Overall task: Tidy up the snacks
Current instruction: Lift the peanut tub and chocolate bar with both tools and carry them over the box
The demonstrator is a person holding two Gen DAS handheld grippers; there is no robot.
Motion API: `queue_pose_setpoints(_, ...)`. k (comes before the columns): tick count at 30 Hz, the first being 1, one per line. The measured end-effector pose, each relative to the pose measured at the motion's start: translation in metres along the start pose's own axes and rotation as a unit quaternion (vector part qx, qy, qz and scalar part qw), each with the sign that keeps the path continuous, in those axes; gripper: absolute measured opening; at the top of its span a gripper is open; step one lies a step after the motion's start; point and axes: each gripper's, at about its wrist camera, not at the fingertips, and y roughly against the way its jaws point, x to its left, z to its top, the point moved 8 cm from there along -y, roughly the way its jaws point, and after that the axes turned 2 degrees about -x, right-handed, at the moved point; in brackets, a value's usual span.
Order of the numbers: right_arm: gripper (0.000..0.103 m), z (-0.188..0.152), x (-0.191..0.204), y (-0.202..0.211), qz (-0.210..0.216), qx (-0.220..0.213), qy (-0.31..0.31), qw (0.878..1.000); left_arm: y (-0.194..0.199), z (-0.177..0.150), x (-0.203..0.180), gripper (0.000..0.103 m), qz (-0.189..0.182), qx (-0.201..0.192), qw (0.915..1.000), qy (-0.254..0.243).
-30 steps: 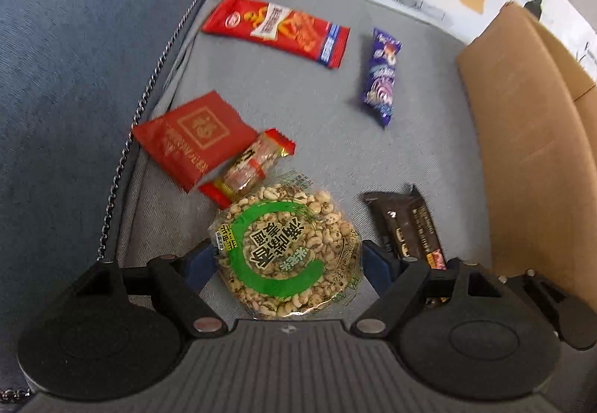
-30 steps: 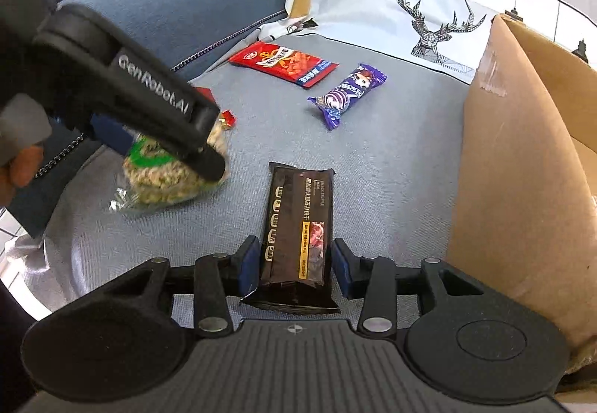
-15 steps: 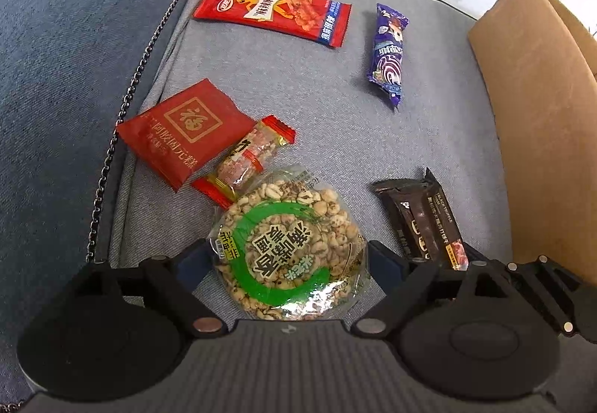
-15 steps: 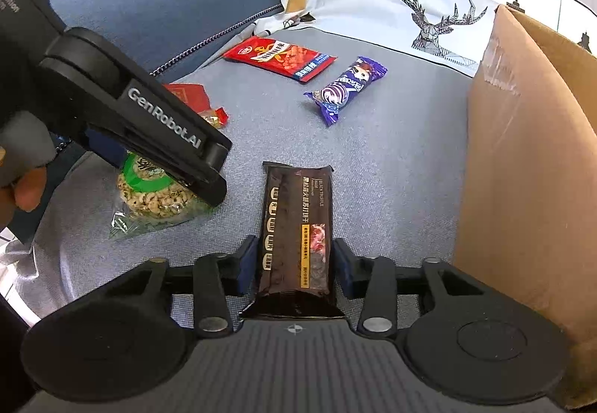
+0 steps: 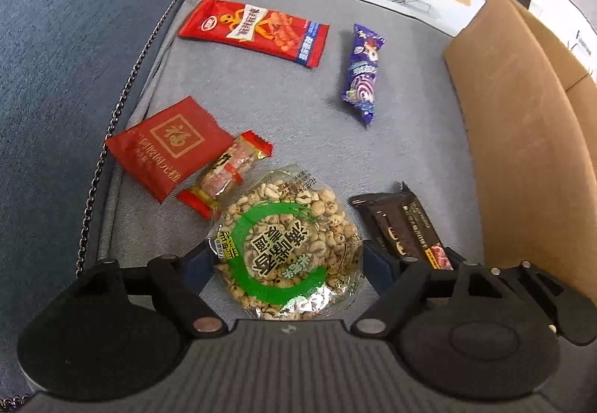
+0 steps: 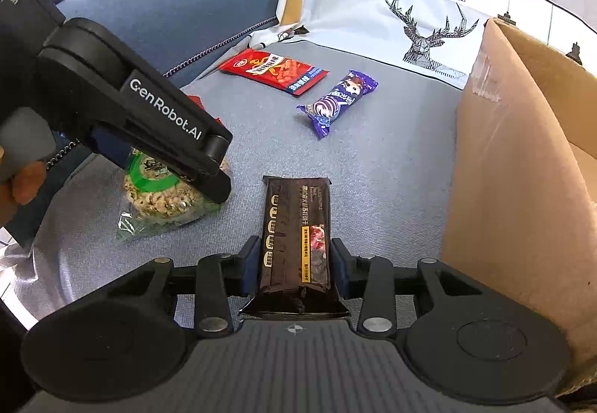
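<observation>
Both pick-ups are in hand; the left gripper (image 5: 287,260), jaws just closing, clamps the round clear-wrapped puffed-grain cake (image 5: 285,250) near the grey sofa seat's (image 5: 410,137) front edge; the right gripper (image 6: 294,263), jaws just closing, pinches the dark brown chocolate bar (image 6: 296,226) beside the brown cardboard box (image 6: 515,170); next, likely lift both into it.

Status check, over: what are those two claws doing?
Left gripper just closed onto puffed-grain packet. Right gripper just closed onto chocolate bar. Cardboard box alongside, nothing blocking.
</observation>
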Motion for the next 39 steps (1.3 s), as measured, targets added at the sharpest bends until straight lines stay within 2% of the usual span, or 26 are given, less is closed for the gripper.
queue_pose_setpoints(5,0.041,0.002,0.001,0.005,-0.005,-0.013,0.004,1.000,0.009,0.007,0.001,0.085,-0.018,-0.024,0.9994,0.019)
queue_pose_setpoints(12,0.041,0.014,0.002,0.022,-0.013,-0.056,0.013,0.998,0.028,0.022,0.003,0.085,-0.042,-0.075,0.9949,0.053)
queue_pose_setpoints(17,0.041,0.028,-0.004,0.039,-0.018,-0.084,0.009,0.996,0.046,0.031,0.003,0.084,-0.062,-0.119,0.9880,0.075)
queue_pose_setpoints(21,0.041,0.047,-0.017,0.065,-0.021,-0.122,-0.005,0.992,0.062,0.040,-0.002,0.084,-0.082,-0.161,0.9799,0.085)
queue_pose_setpoints(27,0.041,0.083,-0.058,0.112,-0.038,-0.182,-0.024,0.982,0.082,0.051,-0.023,0.084,-0.114,-0.211,0.9669,0.088)
queue_pose_setpoints(32,0.041,0.108,-0.102,0.150,-0.069,-0.229,-0.015,0.971,0.090,0.056,-0.044,0.084,-0.138,-0.234,0.9586,0.085)
queue_pose_setpoints(35,0.041,0.104,-0.132,0.155,-0.094,-0.235,-0.024,0.967,0.092,0.059,-0.059,0.084,-0.154,-0.243,0.9543,0.083)
queue_pose_setpoints(39,0.041,0.087,-0.166,0.153,-0.107,-0.211,-0.067,0.969,0.088,0.063,-0.079,0.084,-0.170,-0.242,0.9519,0.079)
